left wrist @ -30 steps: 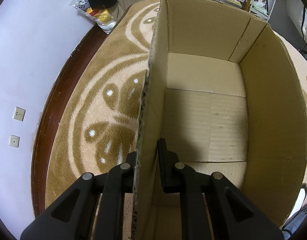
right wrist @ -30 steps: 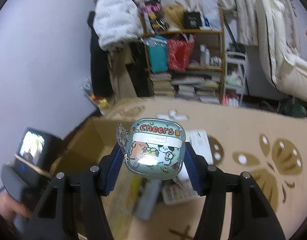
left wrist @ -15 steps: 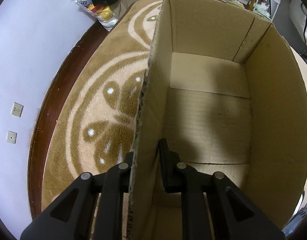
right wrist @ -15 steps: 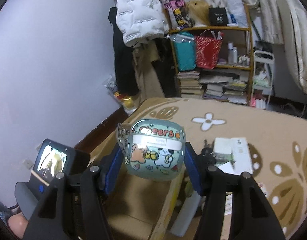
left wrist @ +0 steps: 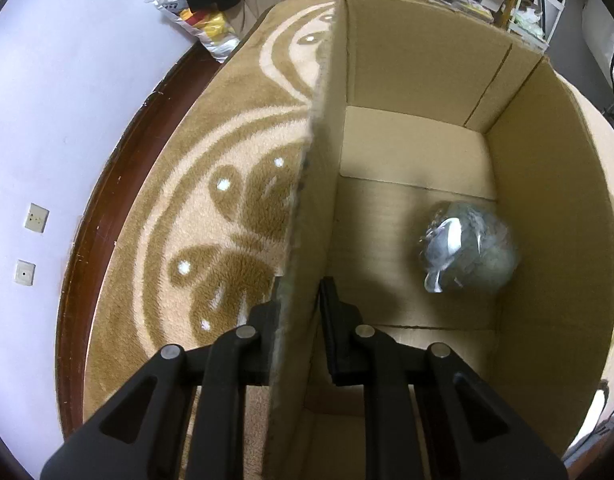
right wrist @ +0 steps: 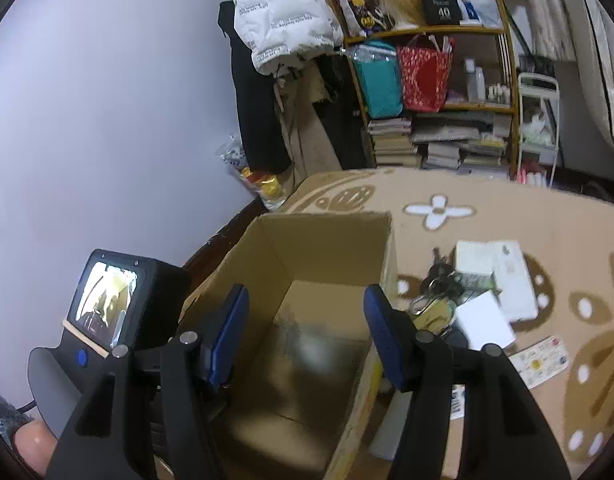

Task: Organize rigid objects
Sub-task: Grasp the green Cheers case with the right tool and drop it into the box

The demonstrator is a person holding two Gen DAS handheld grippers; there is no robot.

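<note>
Lying across the floor: patterned brown rug [left wrist: 195, 208]. Standing against the far wall: bookshelf [right wrist: 435, 92] bearing teal bag [right wrist: 379, 80], red bag [right wrist: 423, 76]. Hanging beside: white jacket [right wrist: 283, 12].

White wall [right wrist: 107, 120], patterned tan carpet [left wrist: 227, 220], cluttered wooden shelf [right wrist: 447, 80].
</note>
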